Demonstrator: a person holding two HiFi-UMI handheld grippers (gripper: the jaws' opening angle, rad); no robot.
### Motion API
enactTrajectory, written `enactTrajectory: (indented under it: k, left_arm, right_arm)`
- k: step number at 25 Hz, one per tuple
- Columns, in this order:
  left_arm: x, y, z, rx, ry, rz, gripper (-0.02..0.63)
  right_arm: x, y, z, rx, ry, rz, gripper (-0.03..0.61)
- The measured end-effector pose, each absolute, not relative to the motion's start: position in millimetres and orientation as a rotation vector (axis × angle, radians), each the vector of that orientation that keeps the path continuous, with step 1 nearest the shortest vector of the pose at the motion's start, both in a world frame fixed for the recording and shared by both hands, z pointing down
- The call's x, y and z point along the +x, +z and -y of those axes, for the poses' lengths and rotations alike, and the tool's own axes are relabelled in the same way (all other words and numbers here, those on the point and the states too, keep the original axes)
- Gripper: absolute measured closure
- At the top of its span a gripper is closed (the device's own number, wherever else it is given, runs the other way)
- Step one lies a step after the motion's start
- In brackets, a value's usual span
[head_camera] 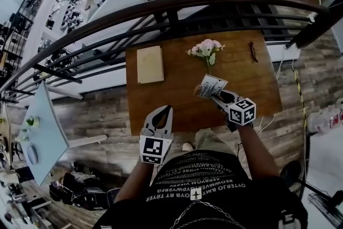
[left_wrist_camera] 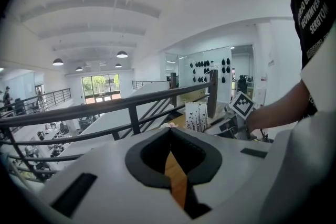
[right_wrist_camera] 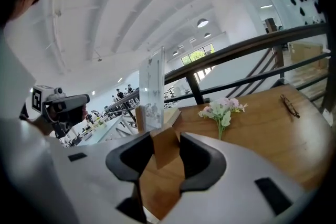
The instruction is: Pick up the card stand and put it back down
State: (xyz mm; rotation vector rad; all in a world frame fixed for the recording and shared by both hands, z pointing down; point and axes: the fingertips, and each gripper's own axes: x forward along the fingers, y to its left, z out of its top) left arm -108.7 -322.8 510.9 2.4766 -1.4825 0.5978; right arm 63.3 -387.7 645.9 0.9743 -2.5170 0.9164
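Head view looks steeply down on a brown wooden table (head_camera: 177, 107), with a pale closed book (head_camera: 150, 64) lying flat toward its far left. The left gripper (head_camera: 165, 111) hangs at the near edge, its jaw tips together with nothing between them. The right gripper (head_camera: 214, 95) is over the table's near right part, its jaws clamped on the wooden base of the card stand (head_camera: 211, 85) — whether the base clears the tabletop cannot be told. The right gripper view shows the stand upright. Its long axis runs straight up from the block, and the panel is seen nearly edge-on, its faces turned left and right across the jaws. The stand is a small brown wood block carrying a tall, thin pale panel printed with small dark marks. Just beyond it lies a sprig of pink and white flowers (head_camera: 206, 49), stem toward the stand, and — far right — a pair of glasses (head_camera: 253, 51).
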Motion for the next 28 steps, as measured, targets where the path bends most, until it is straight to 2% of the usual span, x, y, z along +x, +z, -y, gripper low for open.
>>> enactTrajectory:
  k: [18, 28]
  left_arm:
    - [-113.2, 523.0, 335.0, 2.388, 0.647, 1.532, 0.594]
    - [-132.8, 530.2, 325.3, 2.319, 0.680, 1.586, 0.594]
  right_arm:
    - [72.6, 757.7, 393.2, 0.934, 0.914, 2.327, 0.410]
    - [67.9, 800.6, 388.3, 0.846, 0.705, 2.256, 0.410]
